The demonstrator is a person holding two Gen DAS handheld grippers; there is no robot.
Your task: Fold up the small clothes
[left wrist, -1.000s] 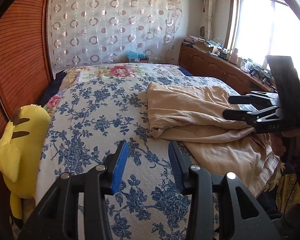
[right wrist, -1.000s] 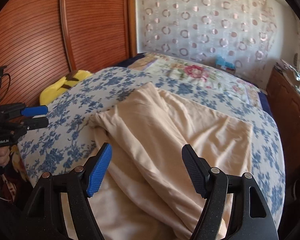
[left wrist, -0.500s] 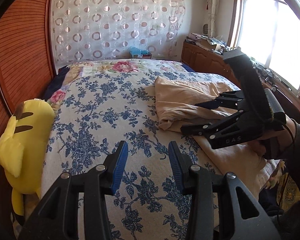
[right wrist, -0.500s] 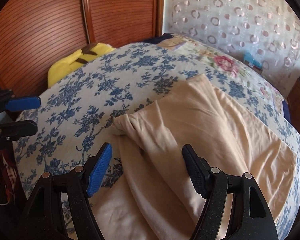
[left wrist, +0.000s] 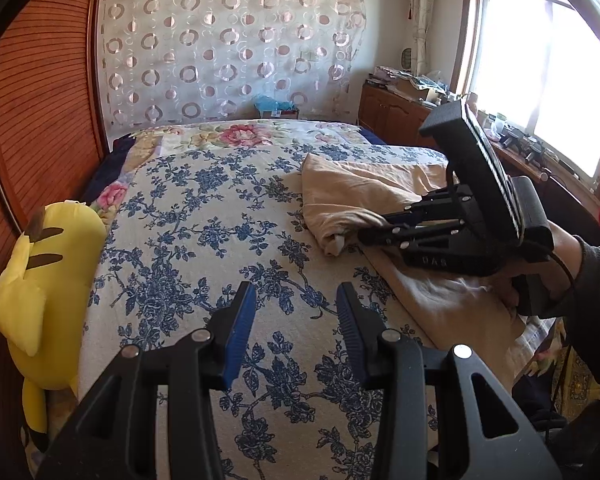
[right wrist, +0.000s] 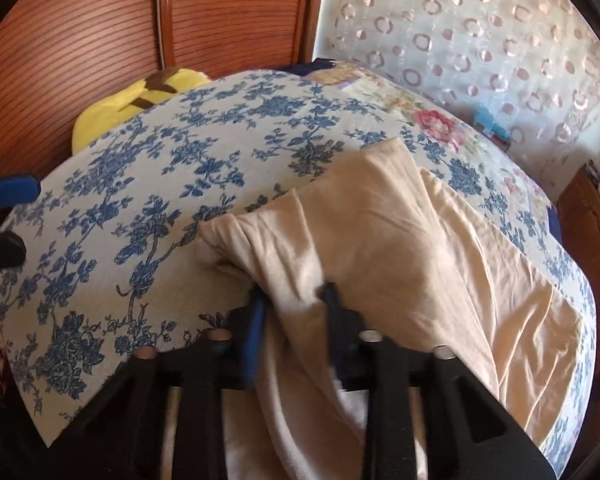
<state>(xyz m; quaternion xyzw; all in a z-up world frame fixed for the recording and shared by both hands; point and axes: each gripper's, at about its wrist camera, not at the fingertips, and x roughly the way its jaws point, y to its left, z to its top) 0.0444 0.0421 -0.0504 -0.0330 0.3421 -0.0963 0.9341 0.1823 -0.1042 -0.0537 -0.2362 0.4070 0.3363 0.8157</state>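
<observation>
Right wrist view is showing the right claw (right wrist: 294,320) having just been closing, its blue pads now pinching a bunched fold of the beige garment (right wrist: 400,248). This garment is lying crumpled toward the right edge of the bed (right wrist: 120,208), on the blue floral bedspread. Left claw (left wrist: 296,316) is hovering spread and empty over bare bedspread near the front edge. A yellow plush toy (left wrist: 40,264) is sitting beside the bed's left edge.

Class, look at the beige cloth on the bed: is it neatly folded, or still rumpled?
Still rumpled. The beige cloth lies in loose creases, one edge bunched between the right gripper fingers, whose jaws have just been closing.
</observation>
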